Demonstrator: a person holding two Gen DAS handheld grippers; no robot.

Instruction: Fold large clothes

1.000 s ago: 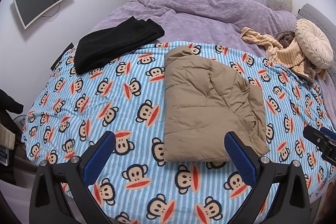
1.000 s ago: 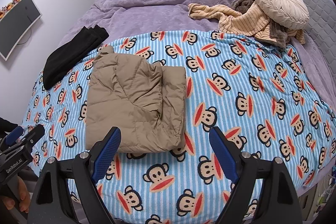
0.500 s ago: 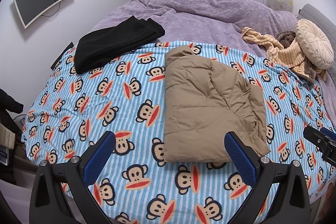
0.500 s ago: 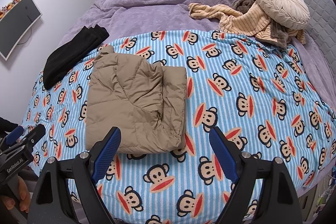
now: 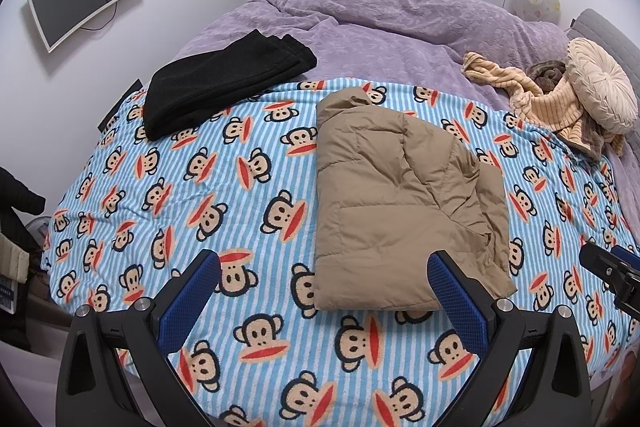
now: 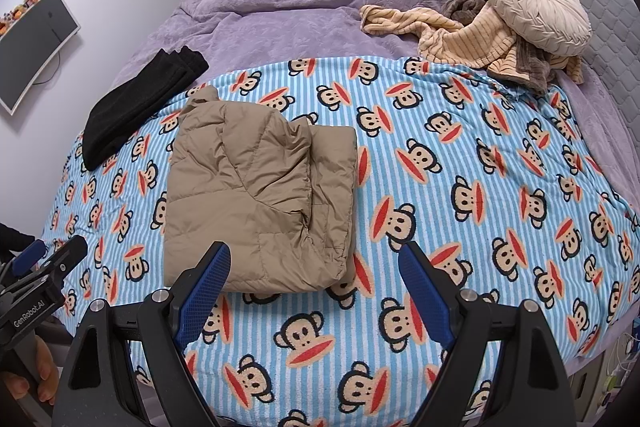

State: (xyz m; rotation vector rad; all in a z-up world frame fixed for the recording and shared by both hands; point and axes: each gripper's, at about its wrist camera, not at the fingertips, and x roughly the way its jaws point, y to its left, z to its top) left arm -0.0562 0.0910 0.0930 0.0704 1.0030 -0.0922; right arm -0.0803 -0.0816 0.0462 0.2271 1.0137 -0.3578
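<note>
A tan puffer jacket [image 5: 396, 199] lies folded into a rough rectangle on the blue striped monkey-print blanket [image 5: 208, 187]; it also shows in the right wrist view [image 6: 256, 195]. My left gripper [image 5: 324, 301] is open and empty, held above the blanket's near edge, just short of the jacket's near hem. My right gripper [image 6: 314, 293] is open and empty, above the blanket at the jacket's near right corner. Each gripper's body shows at the edge of the other's view.
A folded black garment [image 5: 224, 83] lies at the blanket's far left. A pile of beige and brown knitwear [image 6: 472, 39] with a round cream cushion [image 6: 536, 15] sits at the far right by the grey headboard. A purple duvet [image 5: 380, 23] covers the far bed.
</note>
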